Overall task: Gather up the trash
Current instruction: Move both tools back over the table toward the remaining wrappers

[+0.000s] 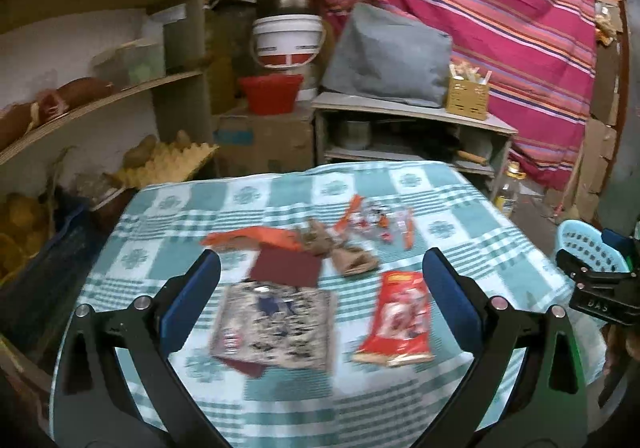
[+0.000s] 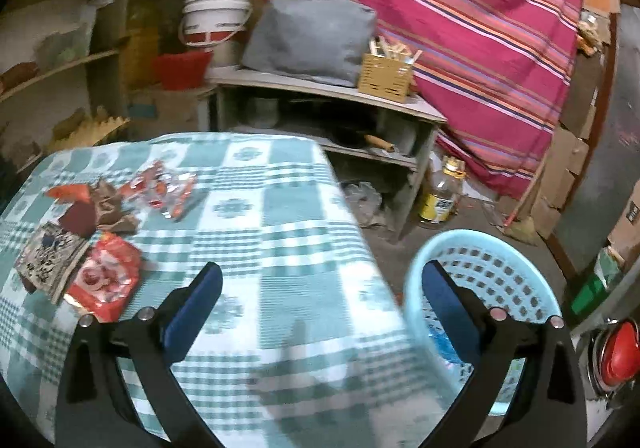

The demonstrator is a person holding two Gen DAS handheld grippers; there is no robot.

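Observation:
Several pieces of trash lie on a table with a green checked cloth (image 1: 280, 400): a red snack packet (image 1: 398, 322), a patterned paper sheet (image 1: 276, 328), a maroon card (image 1: 286, 268), crumpled brown paper (image 1: 340, 252), an orange wrapper (image 1: 256, 238) and clear red-printed wrappers (image 1: 376, 221). My left gripper (image 1: 320, 304) is open and empty above the sheet and packet. My right gripper (image 2: 322, 308) is open and empty over the table's right edge, one finger in front of a light blue basket (image 2: 492, 268). The red packet (image 2: 106, 280) lies to its left.
A low shelf unit (image 1: 408, 127) with a grey cushion (image 1: 390, 55) and a yellow holder (image 1: 468, 95) stands behind the table. Shelves (image 1: 100, 107) with goods are at left. A striped pink cloth (image 2: 480, 27) hangs at right. A bottle (image 2: 440, 195) stands on the floor.

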